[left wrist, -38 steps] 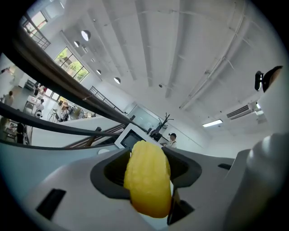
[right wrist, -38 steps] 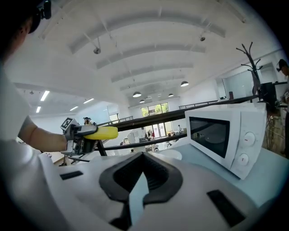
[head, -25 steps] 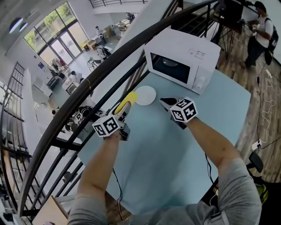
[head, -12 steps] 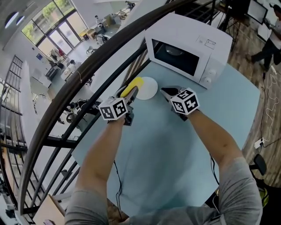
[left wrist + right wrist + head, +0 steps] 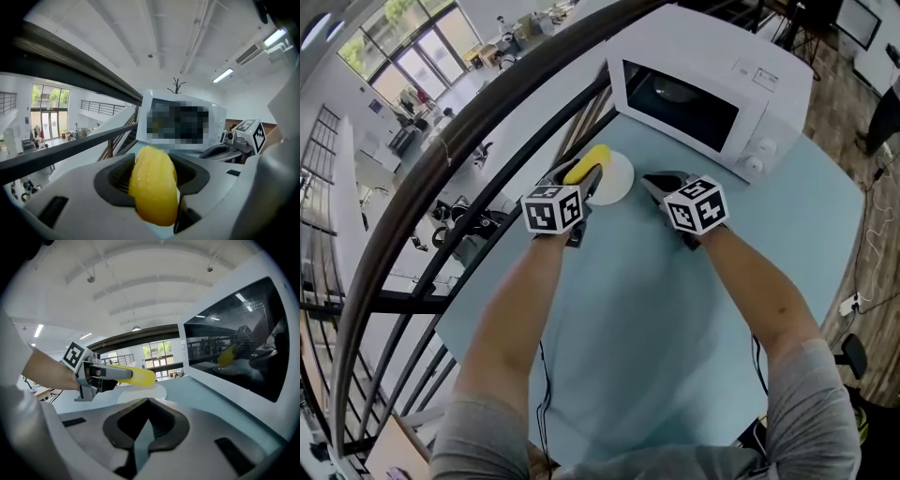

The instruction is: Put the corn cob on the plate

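Note:
A yellow corn cob [image 5: 587, 160] sticks out forward from my left gripper [image 5: 584, 174], which is shut on it. The cob's tip hangs over the left edge of a small white plate [image 5: 619, 178] on the pale blue table. In the left gripper view the cob [image 5: 152, 187] fills the gap between the jaws. The right gripper view shows the cob [image 5: 136, 376] held just above the plate [image 5: 147, 393]. My right gripper [image 5: 654, 184] hovers just right of the plate, shut, with nothing in it [image 5: 147, 425].
A white microwave [image 5: 712, 84] with a dark door stands right behind the plate. The table [image 5: 637, 309] ends at its left edge beside a dark railing [image 5: 441, 178] with a drop to a lower floor. A cable hangs at the table's near edge.
Both grippers have moved forward and down toward the plate. The left one rolled somewhat, and the cob's tip now reaches over the plate's left edge.

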### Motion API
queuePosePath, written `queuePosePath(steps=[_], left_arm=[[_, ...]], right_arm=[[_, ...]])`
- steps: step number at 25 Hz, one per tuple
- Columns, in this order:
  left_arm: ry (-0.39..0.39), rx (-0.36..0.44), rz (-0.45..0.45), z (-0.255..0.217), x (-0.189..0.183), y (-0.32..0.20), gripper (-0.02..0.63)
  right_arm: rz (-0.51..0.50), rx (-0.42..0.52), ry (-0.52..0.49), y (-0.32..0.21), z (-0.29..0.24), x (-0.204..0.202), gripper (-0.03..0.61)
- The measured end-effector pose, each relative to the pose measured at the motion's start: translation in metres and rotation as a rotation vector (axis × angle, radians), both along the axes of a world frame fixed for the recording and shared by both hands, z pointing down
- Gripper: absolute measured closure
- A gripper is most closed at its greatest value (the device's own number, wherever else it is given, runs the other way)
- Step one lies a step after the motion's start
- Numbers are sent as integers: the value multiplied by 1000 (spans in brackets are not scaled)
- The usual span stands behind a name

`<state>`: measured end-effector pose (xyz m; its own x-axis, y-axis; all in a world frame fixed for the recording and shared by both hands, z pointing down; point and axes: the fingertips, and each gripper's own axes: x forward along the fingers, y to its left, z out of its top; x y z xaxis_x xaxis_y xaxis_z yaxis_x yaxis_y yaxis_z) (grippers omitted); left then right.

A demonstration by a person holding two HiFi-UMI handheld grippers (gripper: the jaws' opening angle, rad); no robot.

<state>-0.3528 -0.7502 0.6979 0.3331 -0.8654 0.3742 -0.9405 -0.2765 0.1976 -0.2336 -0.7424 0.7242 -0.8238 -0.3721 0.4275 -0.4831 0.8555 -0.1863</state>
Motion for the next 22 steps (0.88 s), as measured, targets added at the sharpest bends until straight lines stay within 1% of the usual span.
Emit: queuePosePath(steps=[4, 10, 13, 14, 15, 16, 18, 19, 22], left_arm=[[-43, -3, 20, 9, 6, -12, 382], [-78, -18, 30, 22, 10, -16, 382], [-79, -23, 28, 25, 11, -18, 382], [-91, -43, 32, 31, 11, -18, 382], [-122, -71, 42, 39, 12, -17, 380], [-169, -98, 59, 47, 14, -15, 380], [-251, -117, 100, 57, 20, -10, 380], [-266, -116, 111, 58, 22, -9, 380], [-267, -114, 115, 58, 24, -9, 380]], right_arm=[[-8, -3, 13, -2, 14, 3, 561], [-11, 1, 6, -3, 14, 2, 561], [-25, 11, 11, -1, 15, 2, 561], [-27, 14, 11, -1, 15, 2, 561], [-27, 14, 10, -1, 15, 3, 561], [-27, 14, 11, -1, 15, 3, 561], [-28, 12, 12, 0, 16, 3, 561], [-31, 13, 14, 1, 16, 3, 561], [-32, 17, 22, 1, 16, 4, 561]])
